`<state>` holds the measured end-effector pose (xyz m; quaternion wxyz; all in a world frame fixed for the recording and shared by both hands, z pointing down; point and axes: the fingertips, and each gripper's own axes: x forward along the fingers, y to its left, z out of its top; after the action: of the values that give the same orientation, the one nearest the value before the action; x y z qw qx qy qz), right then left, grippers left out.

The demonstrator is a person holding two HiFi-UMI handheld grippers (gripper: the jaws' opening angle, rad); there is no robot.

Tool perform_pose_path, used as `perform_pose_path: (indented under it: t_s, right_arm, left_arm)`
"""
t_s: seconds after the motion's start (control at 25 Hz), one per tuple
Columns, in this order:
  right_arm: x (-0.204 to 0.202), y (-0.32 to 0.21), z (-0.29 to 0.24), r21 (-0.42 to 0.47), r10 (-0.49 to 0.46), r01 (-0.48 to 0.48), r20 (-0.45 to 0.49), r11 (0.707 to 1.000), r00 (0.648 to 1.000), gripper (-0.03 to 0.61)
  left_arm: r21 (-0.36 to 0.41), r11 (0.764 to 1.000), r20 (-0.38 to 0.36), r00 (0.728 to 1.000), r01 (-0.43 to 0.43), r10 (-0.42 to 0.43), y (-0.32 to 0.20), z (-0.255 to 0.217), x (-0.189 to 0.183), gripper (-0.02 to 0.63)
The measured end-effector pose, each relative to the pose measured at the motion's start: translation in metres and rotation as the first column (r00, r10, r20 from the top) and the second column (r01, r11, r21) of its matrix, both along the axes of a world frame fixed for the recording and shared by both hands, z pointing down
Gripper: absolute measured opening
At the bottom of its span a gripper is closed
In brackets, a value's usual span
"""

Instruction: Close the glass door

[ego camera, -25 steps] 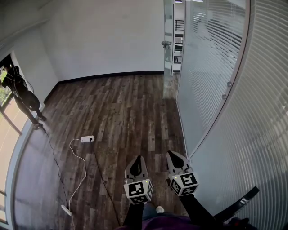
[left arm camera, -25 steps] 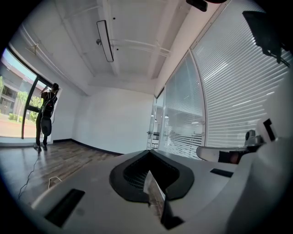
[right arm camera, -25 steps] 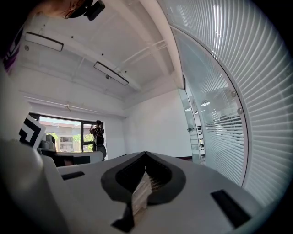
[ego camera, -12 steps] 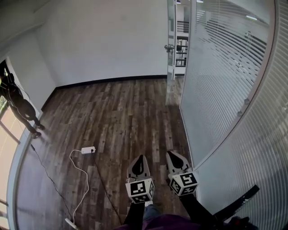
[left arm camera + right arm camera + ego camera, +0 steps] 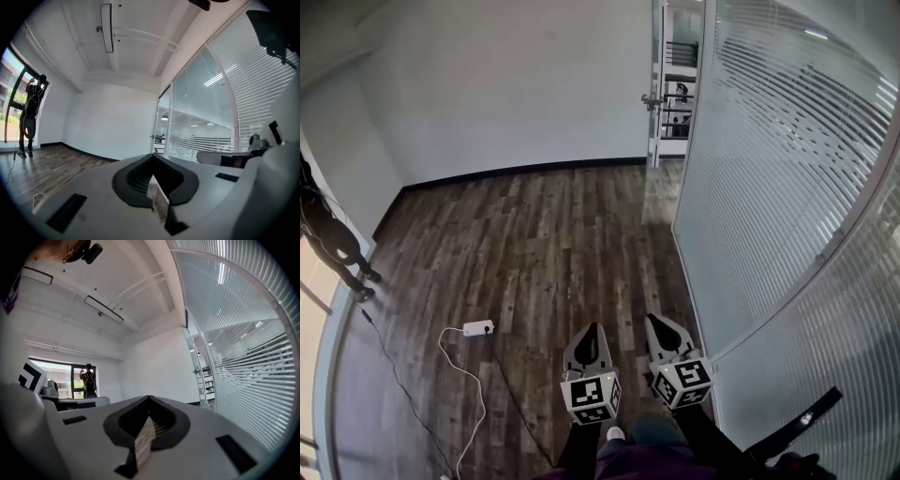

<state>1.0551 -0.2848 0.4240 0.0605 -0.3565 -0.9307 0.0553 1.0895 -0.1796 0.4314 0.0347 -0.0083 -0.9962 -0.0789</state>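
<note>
Head view shows a striped glass wall (image 5: pixel 769 169) along the right of a dark plank floor (image 5: pixel 534 234), with the glass door (image 5: pixel 657 84) ajar at the wall's far end, well ahead of both grippers. Left gripper (image 5: pixel 589 330) and right gripper (image 5: pixel 660 323) are side by side, the 2 pairs of jaws clenched on nothing. A white power strip (image 5: pixel 476 328) lies to their left.

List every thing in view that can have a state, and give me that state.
glass door: standing open, seen almost edge-on at the far end of the room
left claw: shut, nothing between its jaws
right claw: shut, nothing between its jaws
power strip: lying on the wooden floor, white cable attached
blinds: lowered behind the glass wall
</note>
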Motion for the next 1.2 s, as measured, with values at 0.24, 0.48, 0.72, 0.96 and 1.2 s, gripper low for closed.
perform_pose_path:
  t_s: [0.24,0.48,0.72,0.96,1.2]
  right_arm:
    - [-0.049,0.008,0.012,0.009,0.006,-0.006,-0.027,1.000,1.000,-0.003]
    - [-0.123,0.037,0.011,0.016,-0.035,0.035,0.018,0.999,0.999,-0.003]
    - [-0.204,0.053,0.014,0.011,-0.056,0.055,0.017,0.998,0.998,-0.003]
    - [-0.267,0.054,0.015,0.017,-0.082,0.081,0.016,0.997,0.997,-0.003]
    - [-0.308,0.061,0.012,0.022,-0.105,0.105,0.014,0.994,0.994,-0.003]
  left_arm:
    - [0.005,1.000,-0.022,1.000,-0.001,0.001,0.010,0.013,-0.043,0.000]
    - [-0.004,0.999,0.010,0.998,0.054,-0.054,0.040,0.015,-0.113,0.000]
    - [0.009,0.996,0.034,0.995,0.092,-0.092,0.060,0.008,-0.194,0.000]
    - [-0.025,0.997,0.015,0.997,0.074,-0.073,0.047,0.011,-0.255,0.000]
    - [-0.023,0.995,0.009,0.995,0.096,-0.096,0.054,0.009,-0.295,0.000]
